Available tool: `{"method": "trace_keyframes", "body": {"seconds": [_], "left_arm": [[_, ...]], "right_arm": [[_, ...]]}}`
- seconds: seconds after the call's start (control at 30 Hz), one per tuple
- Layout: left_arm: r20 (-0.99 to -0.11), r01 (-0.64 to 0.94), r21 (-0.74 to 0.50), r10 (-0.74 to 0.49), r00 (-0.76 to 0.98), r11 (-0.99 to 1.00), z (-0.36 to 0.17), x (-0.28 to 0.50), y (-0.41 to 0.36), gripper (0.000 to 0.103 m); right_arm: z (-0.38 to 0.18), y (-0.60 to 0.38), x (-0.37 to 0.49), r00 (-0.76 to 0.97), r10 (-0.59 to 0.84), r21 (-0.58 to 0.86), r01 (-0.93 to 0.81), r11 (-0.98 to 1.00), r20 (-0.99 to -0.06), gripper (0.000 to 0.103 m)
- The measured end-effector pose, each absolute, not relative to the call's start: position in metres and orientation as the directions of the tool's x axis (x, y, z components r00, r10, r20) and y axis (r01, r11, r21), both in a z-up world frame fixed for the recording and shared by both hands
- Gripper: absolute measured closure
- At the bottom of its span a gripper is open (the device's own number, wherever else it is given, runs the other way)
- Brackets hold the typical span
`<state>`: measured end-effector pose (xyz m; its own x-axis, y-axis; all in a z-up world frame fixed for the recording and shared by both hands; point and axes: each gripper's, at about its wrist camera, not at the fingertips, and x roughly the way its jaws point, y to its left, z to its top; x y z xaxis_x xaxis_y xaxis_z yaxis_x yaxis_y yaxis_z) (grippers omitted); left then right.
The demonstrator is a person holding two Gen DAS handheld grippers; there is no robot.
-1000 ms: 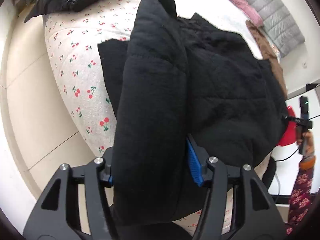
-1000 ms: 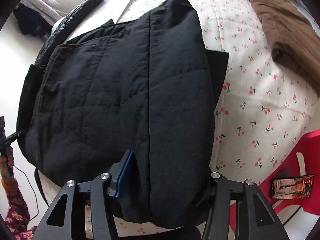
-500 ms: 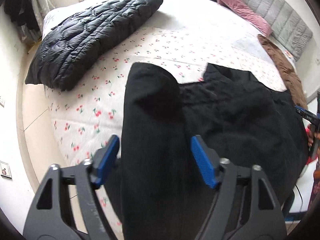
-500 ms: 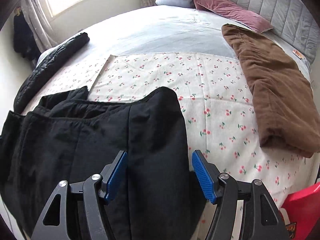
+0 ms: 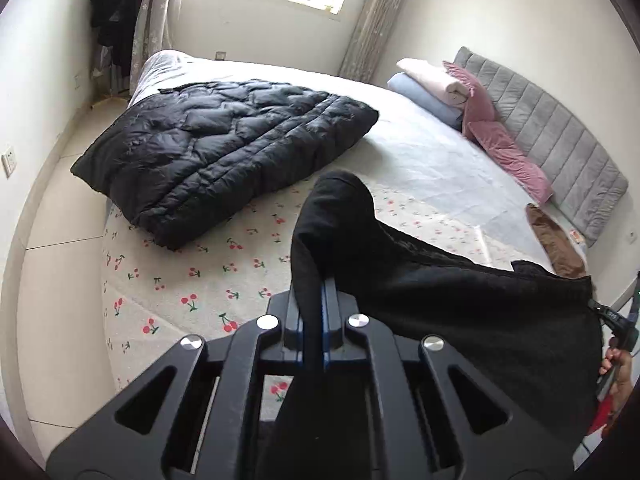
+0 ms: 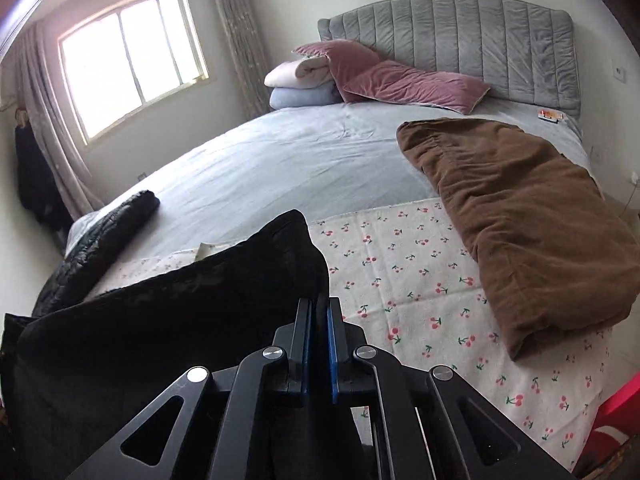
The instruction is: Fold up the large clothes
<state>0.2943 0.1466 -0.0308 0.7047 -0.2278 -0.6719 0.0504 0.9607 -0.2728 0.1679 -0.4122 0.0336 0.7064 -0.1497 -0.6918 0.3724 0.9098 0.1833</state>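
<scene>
- The black padded coat (image 5: 460,300) is up off the cherry-print sheet (image 5: 192,280), pinched by both claws at its near edge and sagging between them, with the rest of it hanging down toward the foot of the bed.
- The left gripper (image 5: 316,320) is clamped tight on a bunched fold of the coat, blue pads squeezed together with cloth sticking up past them.
- The right gripper (image 6: 319,336) is the same deal, clenched on another fold of the coat (image 6: 180,320) at its other corner.
- Handling-wise I'd say it's soft and floppy, no stiffness at all, so it droops wherever it isn't held. It looks bulky and probably a bit heavy for a two-finger pinch.
- The matte fabric doesn't look slippery, but thick padding could creep out of the pads, so grab a good chunk, not just the hem.
- Best holds, I'd guess: both ends of one edge, wide apart, so it hangs flat.
- The puffy black jacket (image 5: 224,152) and the brown garment (image 6: 520,216) lie well apart from it on the bed.
</scene>
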Motion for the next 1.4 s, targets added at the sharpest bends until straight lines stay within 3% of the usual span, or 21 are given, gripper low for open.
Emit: {"method": "trace_keyframes", "body": {"seconds": [0.1, 0.13, 0.23, 0.33, 0.4, 0.43, 0.5, 0.6, 0.7, 0.83, 0.9, 1.0, 1.1, 1.23, 1.4], "left_arm": [[-0.796, -0.103, -0.113, -0.028, 0.605, 0.988, -0.076, 0.316, 0.146, 0.094], [-0.824, -0.136, -0.119, -0.022, 0.566, 0.983, -0.081, 0.320, 0.153, 0.094], [-0.771, -0.128, -0.127, -0.017, 0.636, 0.984, -0.051, 0.304, 0.165, 0.093], [-0.732, -0.032, -0.092, -0.046, 0.680, 0.995, -0.009, 0.285, 0.137, 0.069], [-0.718, 0.058, -0.125, -0.131, 0.684, 0.990, 0.013, 0.271, 0.098, 0.042], [-0.703, 0.121, -0.142, -0.187, 0.686, 0.982, 0.021, 0.261, 0.072, 0.038], [-0.677, 0.242, -0.142, -0.272, 0.683, 0.960, 0.024, 0.246, 0.018, 0.024], [-0.702, 0.322, -0.065, -0.272, 0.659, 0.945, 0.003, 0.247, -0.040, 0.024], [-0.755, 0.317, 0.029, -0.187, 0.628, 0.948, -0.038, 0.278, -0.037, 0.024], [-0.850, 0.214, 0.130, -0.002, 0.527, 0.968, -0.084, 0.327, 0.048, 0.024], [-0.863, 0.138, 0.071, -0.009, 0.506, 0.988, -0.085, 0.338, 0.096, 0.021], [-0.837, 0.049, 0.206, 0.150, 0.527, 0.977, -0.071, 0.335, 0.127, 0.023], [-0.812, 0.053, 0.181, 0.119, 0.572, 0.982, -0.043, 0.306, 0.128, 0.023], [-0.775, 0.125, 0.056, -0.037, 0.631, 0.991, -0.008, 0.248, 0.086, 0.022], [-0.800, 0.306, -0.075, -0.240, 0.550, 0.949, -0.023, 0.185, 0.030, 0.019]], "right_arm": [[-0.010, -0.415, 0.192, 0.554, -0.270, 0.041, 0.485, 0.873, -0.788, 0.094], [-0.020, -0.418, 0.193, 0.516, -0.275, 0.028, 0.504, 0.863, -0.811, 0.094], [-0.013, -0.424, 0.180, 0.550, -0.263, 0.057, 0.497, 0.866, -0.793, 0.088], [0.018, -0.398, 0.176, 0.600, -0.266, 0.024, 0.429, 0.903, -0.754, 0.070], [0.037, -0.356, 0.183, 0.634, -0.229, 0.009, 0.349, 0.937, -0.738, 0.061], [0.044, -0.322, 0.186, 0.662, -0.184, 0.012, 0.280, 0.960, -0.726, 0.058], [0.048, -0.259, 0.193, 0.696, -0.097, 0.008, 0.146, 0.989, -0.712, 0.040], [0.029, -0.198, 0.209, 0.689, -0.007, 0.008, 0.018, 1.000, -0.725, 0.038], [-0.002, -0.208, 0.228, 0.630, -0.008, 0.024, 0.041, 0.999, -0.777, 0.038], [-0.043, -0.319, 0.232, 0.527, -0.119, 0.008, 0.232, 0.973, -0.841, 0.038], [-0.055, -0.379, 0.221, 0.467, -0.156, 0.028, 0.363, 0.931, -0.870, 0.040], [-0.045, -0.432, 0.195, 0.396, -0.249, -0.002, 0.529, 0.849, -0.884, 0.039], [-0.016, -0.428, 0.168, 0.477, -0.234, 0.041, 0.497, 0.867, -0.847, 0.038], [0.014, -0.360, 0.144, 0.555, -0.135, 0.076, 0.340, 0.937, -0.821, 0.038], [0.010, -0.256, 0.118, 0.547, -0.047, 0.011, 0.103, 0.995, -0.836, 0.034]]}}
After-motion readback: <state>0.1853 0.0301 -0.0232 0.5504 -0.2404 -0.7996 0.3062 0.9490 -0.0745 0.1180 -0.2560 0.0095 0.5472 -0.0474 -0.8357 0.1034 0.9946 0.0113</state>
